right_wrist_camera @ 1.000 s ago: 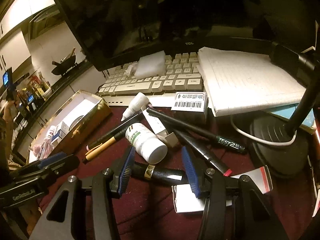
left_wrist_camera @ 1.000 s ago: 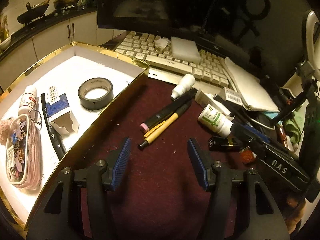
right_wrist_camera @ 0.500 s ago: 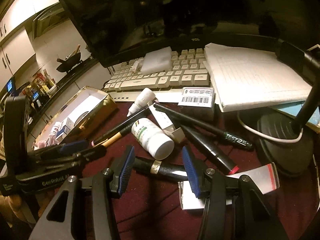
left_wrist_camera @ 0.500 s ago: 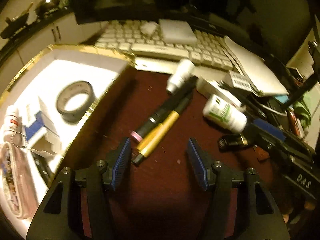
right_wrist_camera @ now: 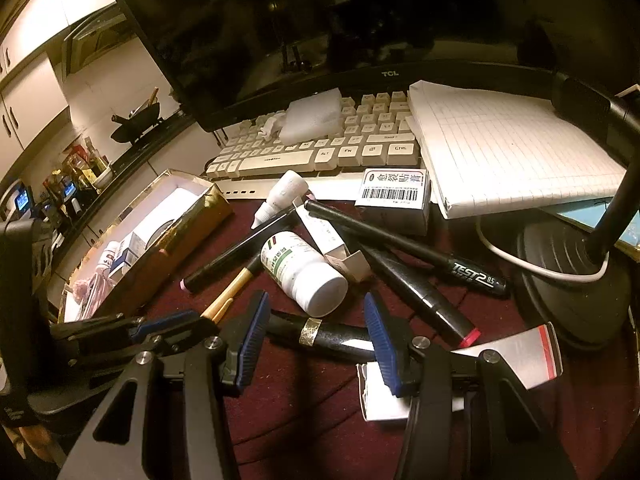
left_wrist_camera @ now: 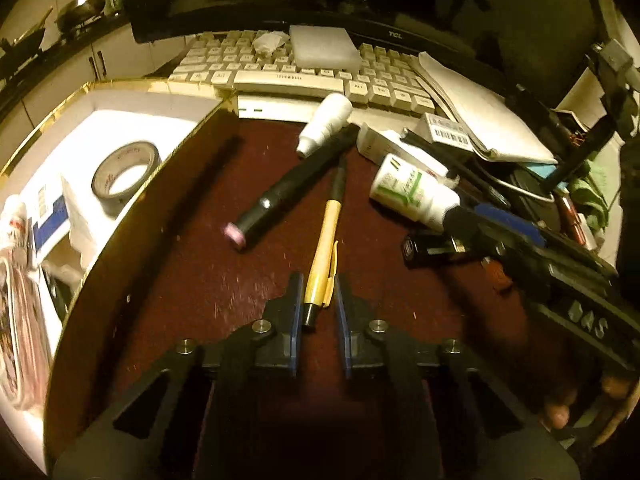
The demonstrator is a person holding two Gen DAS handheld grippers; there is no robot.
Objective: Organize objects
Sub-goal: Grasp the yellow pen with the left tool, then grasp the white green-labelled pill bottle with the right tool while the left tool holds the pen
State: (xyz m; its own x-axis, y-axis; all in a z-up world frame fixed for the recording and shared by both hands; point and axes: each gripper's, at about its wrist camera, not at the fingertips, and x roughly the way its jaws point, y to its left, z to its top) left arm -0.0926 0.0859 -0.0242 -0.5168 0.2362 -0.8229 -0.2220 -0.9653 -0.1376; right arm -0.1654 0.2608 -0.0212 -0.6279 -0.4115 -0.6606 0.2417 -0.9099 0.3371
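A yellow pen point(left_wrist_camera: 330, 216) with a black tip lies on the dark red mat, its near end between the blue pads of my left gripper point(left_wrist_camera: 318, 286). The jaws are closing and the pads sit against the pen. In the right wrist view the same gripper point(right_wrist_camera: 176, 324) holds the pen point(right_wrist_camera: 232, 288) low at the left. A black marker point(left_wrist_camera: 288, 192) with a pink end lies just left of the pen. My right gripper point(right_wrist_camera: 316, 316) stands open over a black tube point(right_wrist_camera: 332, 338) with a gold band, touching nothing. A white pill bottle point(right_wrist_camera: 304, 276) lies beyond it.
A gold-edged box point(left_wrist_camera: 132, 208) at the left holds a tape roll point(left_wrist_camera: 124, 172), small cartons and a pouch. Behind are a keyboard point(right_wrist_camera: 304, 152), a monitor point(right_wrist_camera: 320, 20), a squared notebook point(right_wrist_camera: 508, 148) and a lamp base point(right_wrist_camera: 572, 280). More pens point(right_wrist_camera: 404, 240) and cartons crowd the mat.
My left gripper has moved in and down over the pens, and its jaws have gone from wide open to closed around the yellow pen. The black marker now lies apart from it. The right gripper kept still.
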